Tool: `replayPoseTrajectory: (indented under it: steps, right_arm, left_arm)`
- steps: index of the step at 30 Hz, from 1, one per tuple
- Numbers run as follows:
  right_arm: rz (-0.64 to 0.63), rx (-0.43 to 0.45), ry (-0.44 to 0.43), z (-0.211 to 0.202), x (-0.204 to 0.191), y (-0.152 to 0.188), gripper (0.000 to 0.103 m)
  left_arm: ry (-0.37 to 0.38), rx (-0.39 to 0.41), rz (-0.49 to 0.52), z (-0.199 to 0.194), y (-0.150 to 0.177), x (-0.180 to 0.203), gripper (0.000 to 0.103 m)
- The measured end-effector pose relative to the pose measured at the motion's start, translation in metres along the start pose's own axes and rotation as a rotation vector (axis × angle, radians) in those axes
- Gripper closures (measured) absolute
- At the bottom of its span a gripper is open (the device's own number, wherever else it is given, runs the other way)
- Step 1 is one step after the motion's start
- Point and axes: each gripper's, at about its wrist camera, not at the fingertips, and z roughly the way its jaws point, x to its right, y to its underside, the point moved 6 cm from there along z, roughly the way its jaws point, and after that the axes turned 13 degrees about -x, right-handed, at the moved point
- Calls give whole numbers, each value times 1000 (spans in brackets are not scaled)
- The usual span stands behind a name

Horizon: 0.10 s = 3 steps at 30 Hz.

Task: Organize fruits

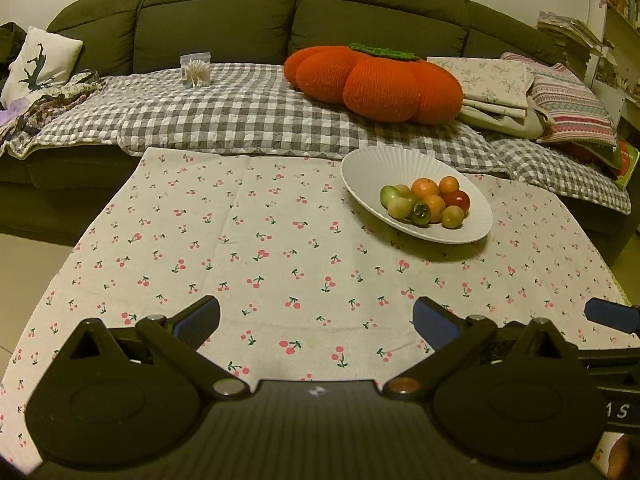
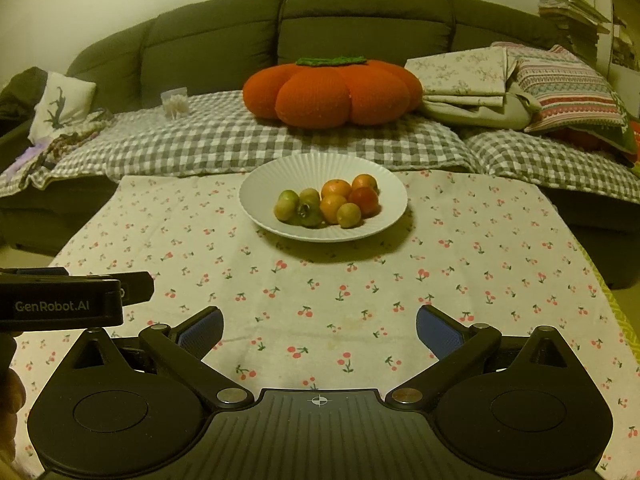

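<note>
A white ribbed plate (image 1: 372, 168) (image 2: 276, 176) stands on the cherry-print tablecloth (image 1: 260, 248) (image 2: 460, 264) near the table's far edge. It holds several small fruits: orange ones (image 1: 425, 188) (image 2: 336, 189), a red one (image 1: 458, 200) (image 2: 364, 199) and green-yellow ones (image 1: 390, 195) (image 2: 288, 199). My left gripper (image 1: 316, 322) is open and empty, low over the cloth, well short of the plate. My right gripper (image 2: 320, 328) is open and empty, facing the plate from the near side. The left gripper's body (image 2: 72, 300) shows at the left of the right wrist view.
Behind the table is a dark green sofa (image 1: 224, 12) (image 2: 360, 20) with a grey checked blanket (image 1: 224, 116), an orange pumpkin cushion (image 1: 372, 80) (image 2: 332, 92), folded linens (image 1: 492, 84) (image 2: 468, 76), pillows and a box of cotton swabs (image 1: 195, 70).
</note>
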Motion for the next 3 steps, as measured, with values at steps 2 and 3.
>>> replayPoseTrajectory:
  steps: [2,3]
  right_arm:
    - [0,1,-1,0,0,0,0]
    - [1,1,-2,0,0,0,0]
  left_arm:
    - [1,0,0,0,0,0,1]
    - [2,-1,0,0,0,0,1]
